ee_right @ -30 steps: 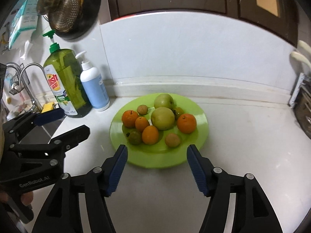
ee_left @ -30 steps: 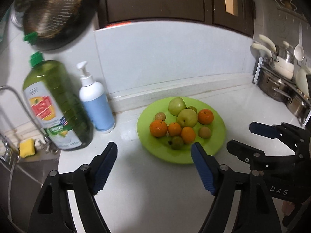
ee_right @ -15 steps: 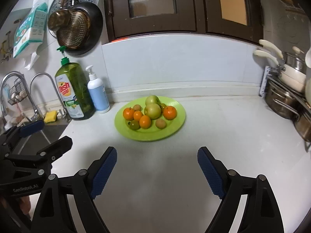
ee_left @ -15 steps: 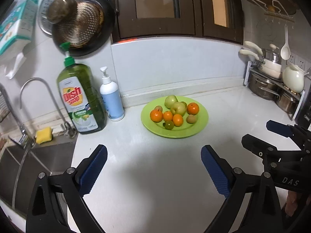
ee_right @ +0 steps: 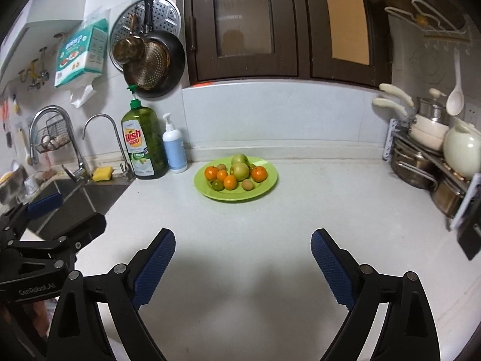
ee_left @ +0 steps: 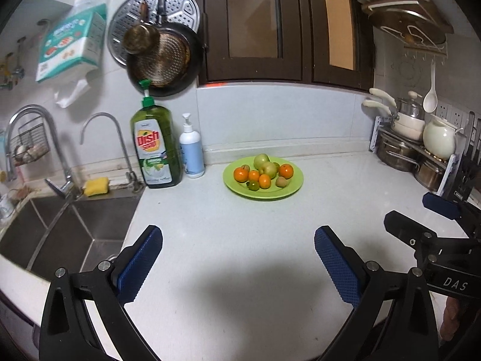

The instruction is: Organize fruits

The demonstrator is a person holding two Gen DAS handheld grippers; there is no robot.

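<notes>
A lime-green plate (ee_left: 264,195) (ee_right: 237,197) sits on the white counter near the back wall. It holds several small oranges (ee_left: 241,174) (ee_right: 259,173), two green apples (ee_left: 268,168) (ee_right: 239,171) and a few small brown and green fruits. My left gripper (ee_left: 237,237) hovers well short of the plate, its jaws opening with nothing between them. My right gripper (ee_right: 243,237) is equally far back, jaws also opening and empty. Each gripper shows in the other's view: the right one (ee_left: 415,212) at the right edge, the left one (ee_right: 70,210) at the left edge.
A green dish-soap bottle (ee_left: 156,150) and a white pump bottle (ee_left: 191,153) stand left of the plate. Further left lie a steel sink (ee_left: 60,225), taps and a yellow sponge (ee_left: 96,186). A rack of pots (ee_left: 415,156) lines the right wall. Dark cabinets hang above.
Both grippers have drawn back from the plate and risen a little, so the plate looks smaller and farther off. Both pairs of jaws have spread wider. The fruit has not moved.
</notes>
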